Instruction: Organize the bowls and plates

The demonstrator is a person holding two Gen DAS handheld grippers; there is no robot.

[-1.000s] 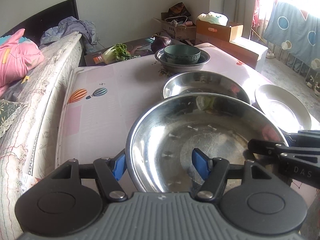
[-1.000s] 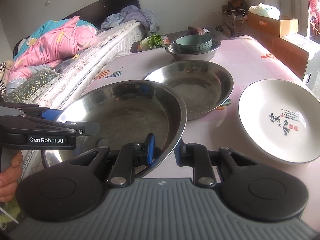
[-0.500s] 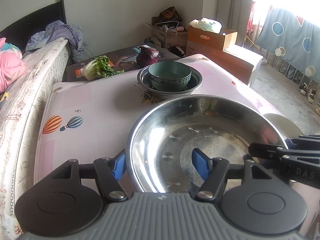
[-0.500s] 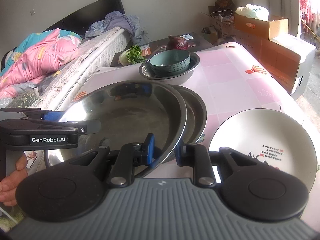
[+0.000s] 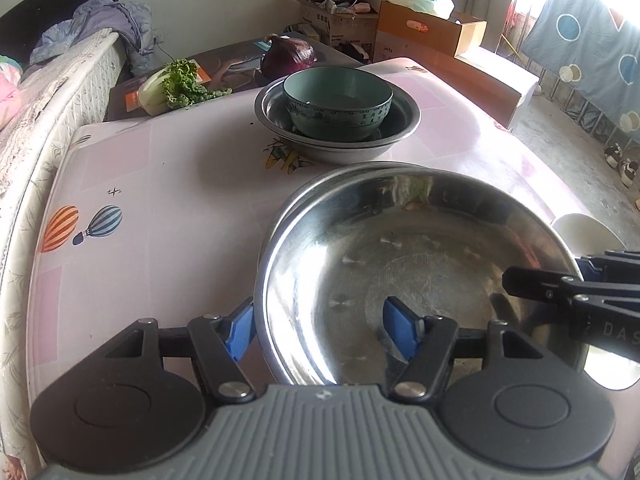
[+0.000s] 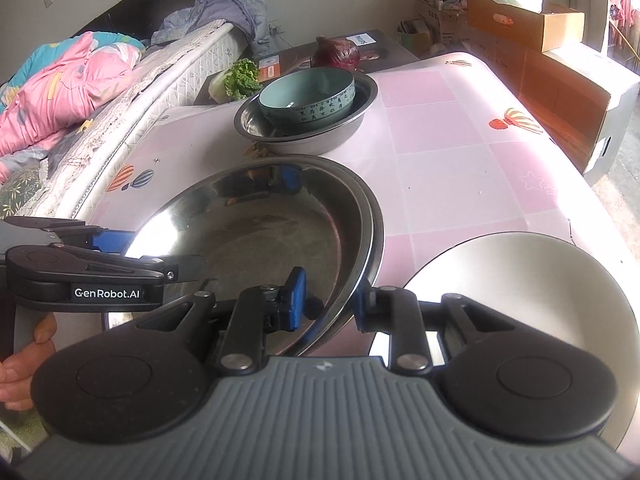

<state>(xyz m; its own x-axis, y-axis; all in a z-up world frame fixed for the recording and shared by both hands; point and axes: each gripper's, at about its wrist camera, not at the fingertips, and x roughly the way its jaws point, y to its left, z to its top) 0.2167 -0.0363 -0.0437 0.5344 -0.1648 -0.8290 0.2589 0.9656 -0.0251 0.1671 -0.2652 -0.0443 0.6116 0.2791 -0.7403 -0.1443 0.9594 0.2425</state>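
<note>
Both grippers hold one large steel plate by opposite rims. My left gripper straddles its near-left rim with blue pads on both sides. My right gripper is shut on its right rim. The held plate sits directly over a second steel plate, whose rim shows just beyond it. A teal bowl sits in a steel basin at the table's far side. A white plate lies to the right.
The pink patterned table abuts a bed on the left. A side table behind holds lettuce and a red cabbage. Cardboard boxes stand right of the table.
Both grippers carried the steel plate forward over the second steel plate, which is now almost fully covered. The bowl and basin look closer.
</note>
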